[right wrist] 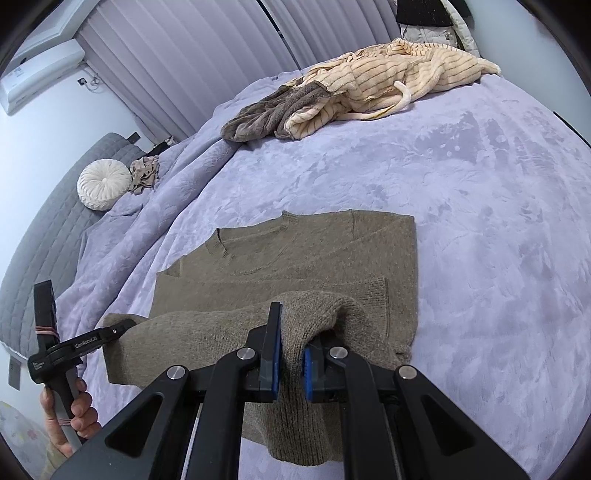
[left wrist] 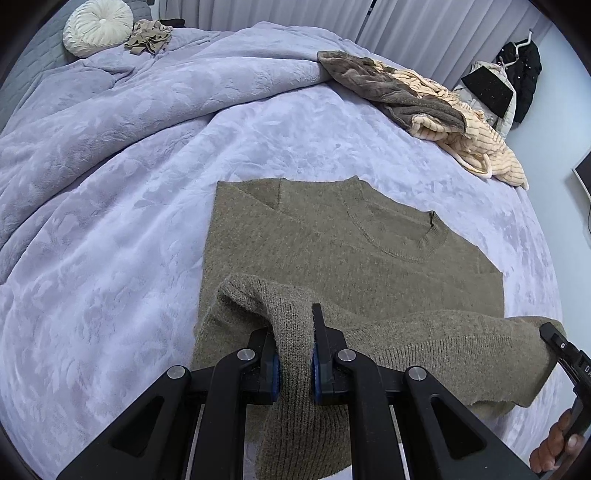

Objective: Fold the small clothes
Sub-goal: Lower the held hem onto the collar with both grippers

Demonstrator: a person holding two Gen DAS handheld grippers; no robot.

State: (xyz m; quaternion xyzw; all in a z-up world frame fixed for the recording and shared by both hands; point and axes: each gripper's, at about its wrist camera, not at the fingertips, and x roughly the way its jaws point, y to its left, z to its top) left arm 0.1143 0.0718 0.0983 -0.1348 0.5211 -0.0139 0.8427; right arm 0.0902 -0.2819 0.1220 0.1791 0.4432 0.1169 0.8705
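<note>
An olive-brown knitted sweater lies flat on your lilac bedspread, collar toward 12 o'clock, sleeves already folded in. Your left gripper pinches the raised hem between its blue pads, jaws pressed onto the knit. Your right gripper pinches the hem's other corner the same way. The lifted hem sags between them, over the sweater's lower half.

Around the sweater the bedspread is open and flat: in the left wrist view at 9 o'clock, in the right wrist view at 3 o'clock. Farther off, in the left wrist view, a heap of striped cream clothing and a grey fleece piece sits near the bed edge at 1 o'clock. A round white cushion and a crumpled tan garment rest at 11 o'clock.

The sweater's lower portion is hidden beneath the raised hem and the gripper bodies. Your hands are cut off at the frame edges. Dark coats hang at 2 o'clock, details indistinct.
</note>
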